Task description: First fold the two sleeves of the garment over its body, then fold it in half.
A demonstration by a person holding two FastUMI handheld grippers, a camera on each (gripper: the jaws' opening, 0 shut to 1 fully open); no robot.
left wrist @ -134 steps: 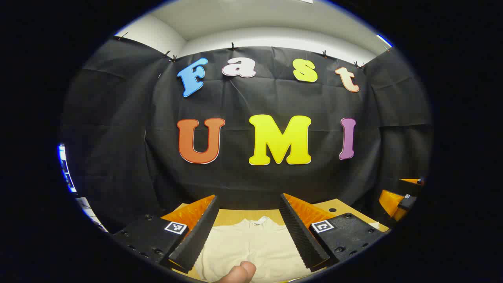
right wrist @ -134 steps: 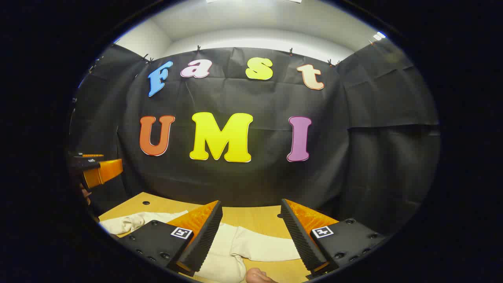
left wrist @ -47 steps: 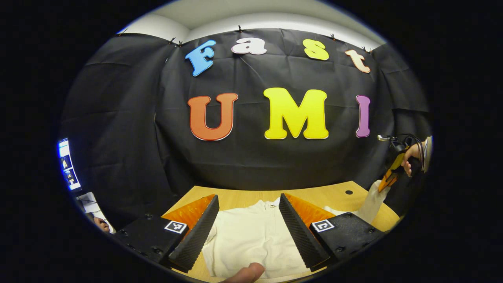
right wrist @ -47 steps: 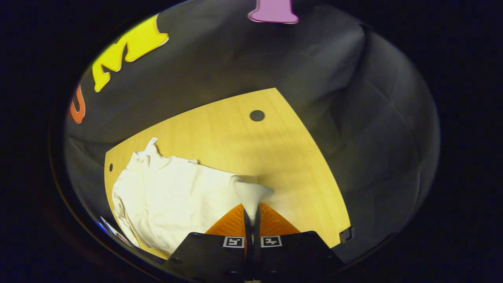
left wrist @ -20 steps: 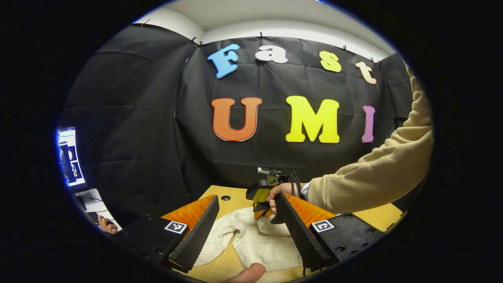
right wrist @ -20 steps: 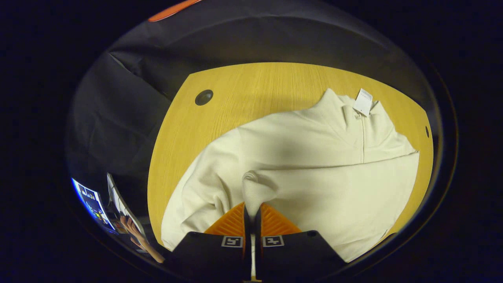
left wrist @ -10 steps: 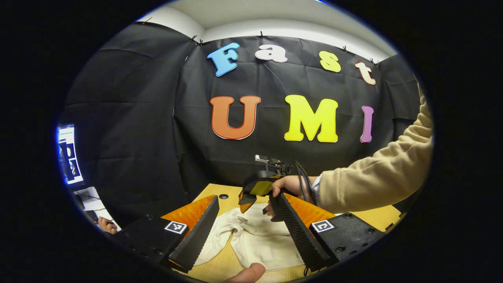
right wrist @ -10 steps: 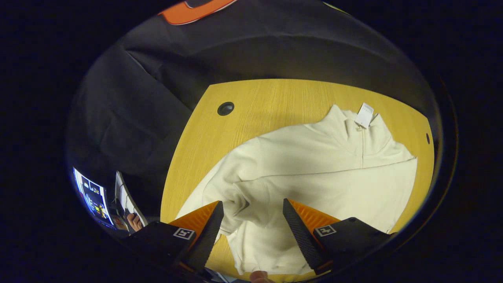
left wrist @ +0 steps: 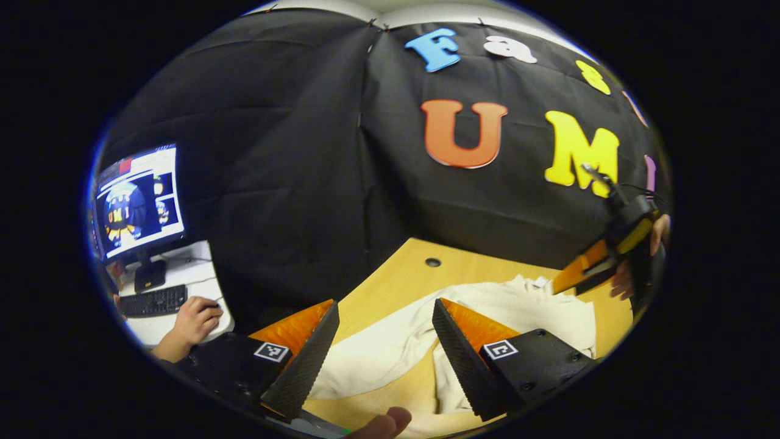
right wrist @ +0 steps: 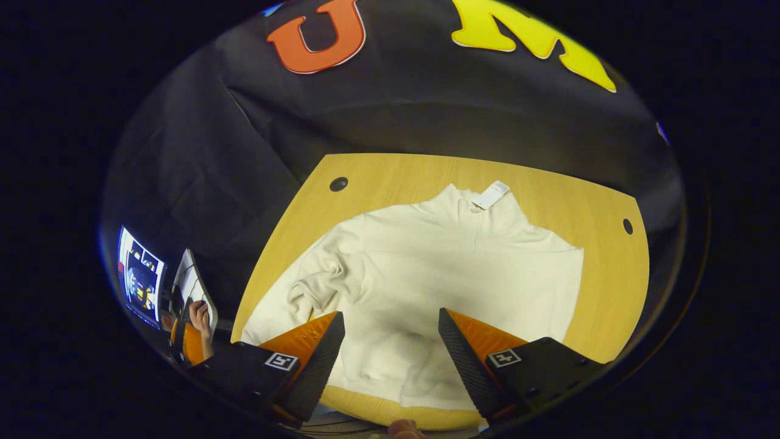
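Cream garment (right wrist: 439, 274) lies flat on the wooden table (right wrist: 603, 292), collar and tag toward the booth wall. In the right gripper view one sleeve lies across the chest, its cuff end bunched (right wrist: 317, 286) near the garment's left edge as that view shows it. The other sleeve (left wrist: 378, 353) trails off the body toward the near table edge, between the left gripper's fingers in the left gripper view. Judgement: one sleeve fold looks done, roughly; the second sleeve and the half fold remain.

Left gripper (left wrist: 381, 347) hovers with jaws spread wide, holding nothing. Right gripper (right wrist: 387, 360) hangs above the hem, jaws likewise apart and empty.

Fabric reads thick, soft knit, matte, with ribbed hem; it holds loose rounded folds rather than sharp creases. Table is smooth light wood grain with round holes (right wrist: 338, 183) near the corners. Beyond the booth, a monitor (left wrist: 137, 201) and a keyboard (left wrist: 152, 300).
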